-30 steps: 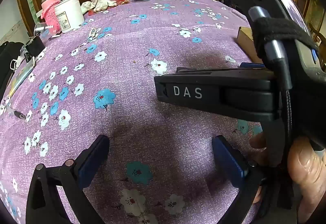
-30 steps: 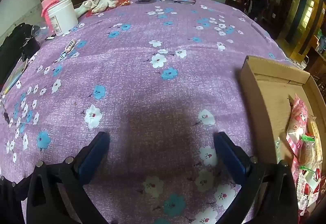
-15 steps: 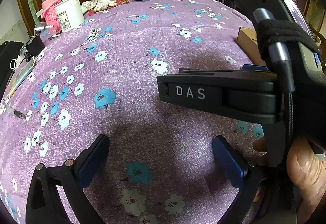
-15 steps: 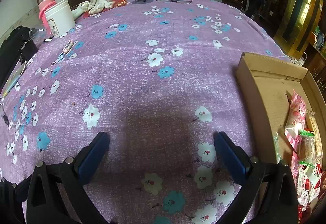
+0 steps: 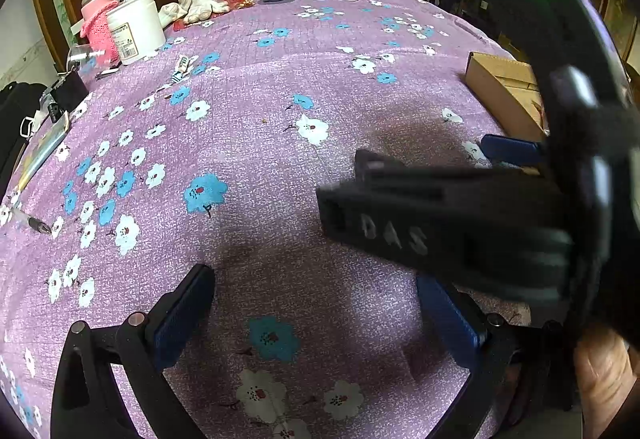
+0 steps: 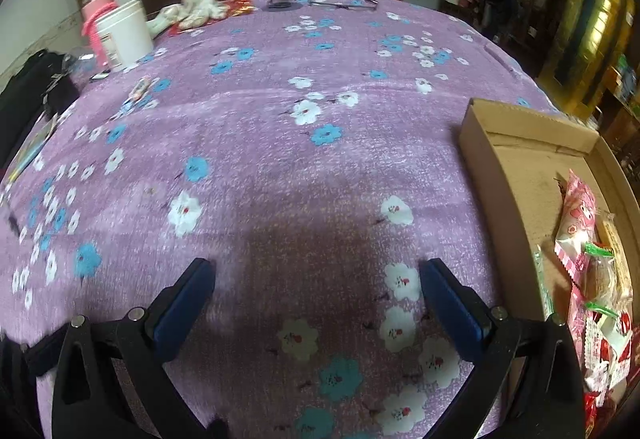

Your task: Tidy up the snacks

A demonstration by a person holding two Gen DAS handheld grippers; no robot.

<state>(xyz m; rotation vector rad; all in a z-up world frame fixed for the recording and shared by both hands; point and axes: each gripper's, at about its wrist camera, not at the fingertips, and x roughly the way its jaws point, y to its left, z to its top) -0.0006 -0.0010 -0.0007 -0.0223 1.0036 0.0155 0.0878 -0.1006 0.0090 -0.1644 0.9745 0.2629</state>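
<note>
A shallow cardboard box (image 6: 516, 175) lies at the right of the purple flowered tablecloth (image 6: 280, 143). Several wrapped snacks (image 6: 592, 279) lie inside it, a pink packet (image 6: 578, 215) uppermost. My right gripper (image 6: 316, 303) stands open over bare cloth, left of the box, holding nothing. My left gripper (image 5: 316, 311) is open too, empty, above the cloth. The right gripper's black body marked DAS (image 5: 440, 223) crosses the left wrist view, held by a hand (image 5: 604, 371). A corner of the box (image 5: 500, 91) shows behind it.
At the far left stand a white tub (image 6: 124, 35) and a pink bottle (image 6: 94, 15). White cloth gloves (image 6: 192, 13), glasses (image 6: 344, 1) and a small stand (image 6: 282, 1) lie at the far edge. A small tube (image 5: 182, 65), a pen (image 5: 34, 225) and black items (image 5: 60, 99) sit left.
The right gripper has moved forward and up slightly, with motion blur; in the left wrist view its DAS body has tilted and dropped lower. Both grippers stay open.
</note>
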